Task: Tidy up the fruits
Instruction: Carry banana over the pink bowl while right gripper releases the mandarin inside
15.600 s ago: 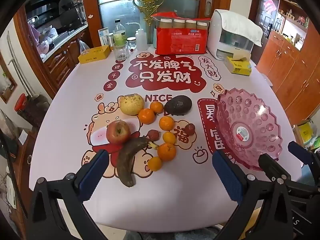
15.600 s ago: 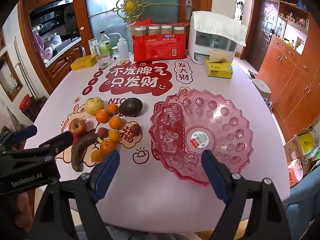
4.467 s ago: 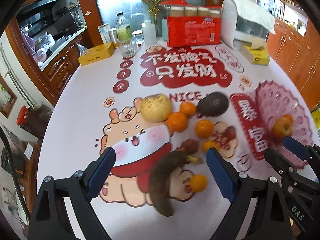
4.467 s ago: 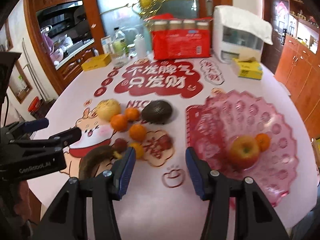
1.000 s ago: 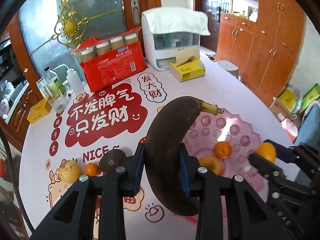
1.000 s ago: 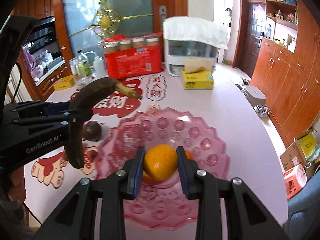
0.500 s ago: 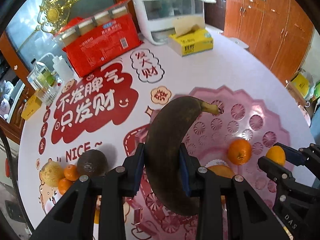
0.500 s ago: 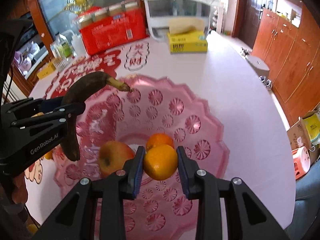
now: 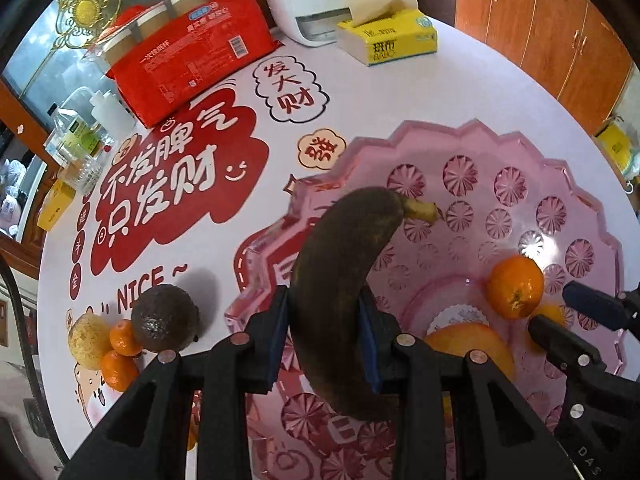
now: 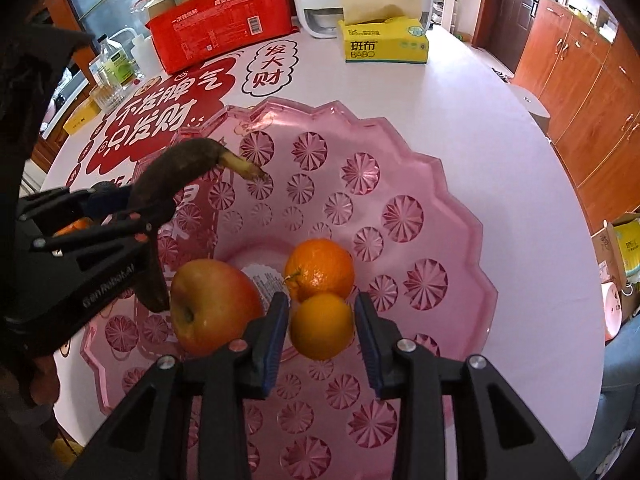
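Note:
My left gripper (image 9: 323, 334) is shut on a dark overripe banana (image 9: 344, 280) and holds it over the left side of the pink glass fruit bowl (image 9: 472, 136). The banana (image 10: 176, 176) also shows in the right wrist view. My right gripper (image 10: 322, 334) stands around a small orange (image 10: 322, 326) low in the bowl (image 10: 440, 184); the jaws have opened slightly and gaps show at both sides. A red apple (image 10: 212, 308) and another orange (image 10: 320, 268) lie in the bowl's middle.
On the printed tablecloth left of the bowl lie an avocado (image 9: 165, 318), a yellowish round fruit (image 9: 86, 338) and small oranges (image 9: 120, 356). At the back stand a red pack of cups (image 9: 188, 52), a yellow tissue box (image 9: 386, 42), a white appliance (image 9: 332, 0) and bottles (image 9: 80, 136).
Both grippers have lowered toward the bowl. The banana has come down over its left side. The right gripper's orange has dropped beside the other orange and the jaws have widened slightly.

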A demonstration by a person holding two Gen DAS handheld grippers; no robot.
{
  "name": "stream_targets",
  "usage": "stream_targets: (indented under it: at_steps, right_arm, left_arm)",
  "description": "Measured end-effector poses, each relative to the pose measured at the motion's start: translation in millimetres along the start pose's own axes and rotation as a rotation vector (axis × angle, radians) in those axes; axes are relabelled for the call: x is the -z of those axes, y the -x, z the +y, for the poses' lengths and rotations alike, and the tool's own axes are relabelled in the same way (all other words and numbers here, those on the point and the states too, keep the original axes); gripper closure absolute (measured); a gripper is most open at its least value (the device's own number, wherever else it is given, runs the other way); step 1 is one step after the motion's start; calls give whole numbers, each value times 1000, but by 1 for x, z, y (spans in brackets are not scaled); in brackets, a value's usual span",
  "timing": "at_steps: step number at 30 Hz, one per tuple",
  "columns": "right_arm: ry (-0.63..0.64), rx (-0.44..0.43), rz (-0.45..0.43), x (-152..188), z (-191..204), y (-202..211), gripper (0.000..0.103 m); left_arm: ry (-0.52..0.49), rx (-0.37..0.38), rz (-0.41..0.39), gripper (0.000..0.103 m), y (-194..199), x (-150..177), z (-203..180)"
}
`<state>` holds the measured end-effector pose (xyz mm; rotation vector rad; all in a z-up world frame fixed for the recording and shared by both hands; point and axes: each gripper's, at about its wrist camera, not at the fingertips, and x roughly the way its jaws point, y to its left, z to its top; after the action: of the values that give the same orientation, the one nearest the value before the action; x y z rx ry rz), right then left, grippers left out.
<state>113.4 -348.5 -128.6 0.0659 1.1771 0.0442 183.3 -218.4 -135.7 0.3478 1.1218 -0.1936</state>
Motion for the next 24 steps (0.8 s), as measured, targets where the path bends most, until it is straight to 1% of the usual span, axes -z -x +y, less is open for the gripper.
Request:
stream_targets:
  at_steps: [3,5,6,7,9,11,12,13,15,17,24]
  right_arm:
    - [-6,0,-10,-1,-2,2,63]
    - [-8,2,-12,0,-1,3,61]
    - [-9,4,-12,0,-2,4,60]
    - [-12,3,-13,0,-2,5,60]
    - [-16,1,-15,0,-2,6,60]
    - [-18,2,-20,1,-2,8,60]
    - [-17,2,-22,1,-2,9,60]
    - [-16,2,-25,2,-1,10,60]
    - [-14,2,-30,3,1,13,60]
    - [-12,0,-35,4,3,16,60]
    - [13,7,-70,7,16,33,60]
  left_arm:
    - [-17,-17,1,70,-2,0,-5]
    - [-24,-28,-12,63,0,-1,-6]
    - [-26,-37,-22,58,2,-1,-6]
    - [-26,-31,-25,55,3,-2,-5]
    - [-14,-15,-23,51,5,-1,-3]
    - [-11,-16,-23,48,7,-1,-2]
    - [-11,-22,-26,45,9,0,-2]
    - [-10,-34,-32,36,11,0,-2]
    - [-3,-74,-65,26,20,1,2]
    - [9,-74,-88,25,29,2,6]
    - [47,-57,-114,25,54,12,21]
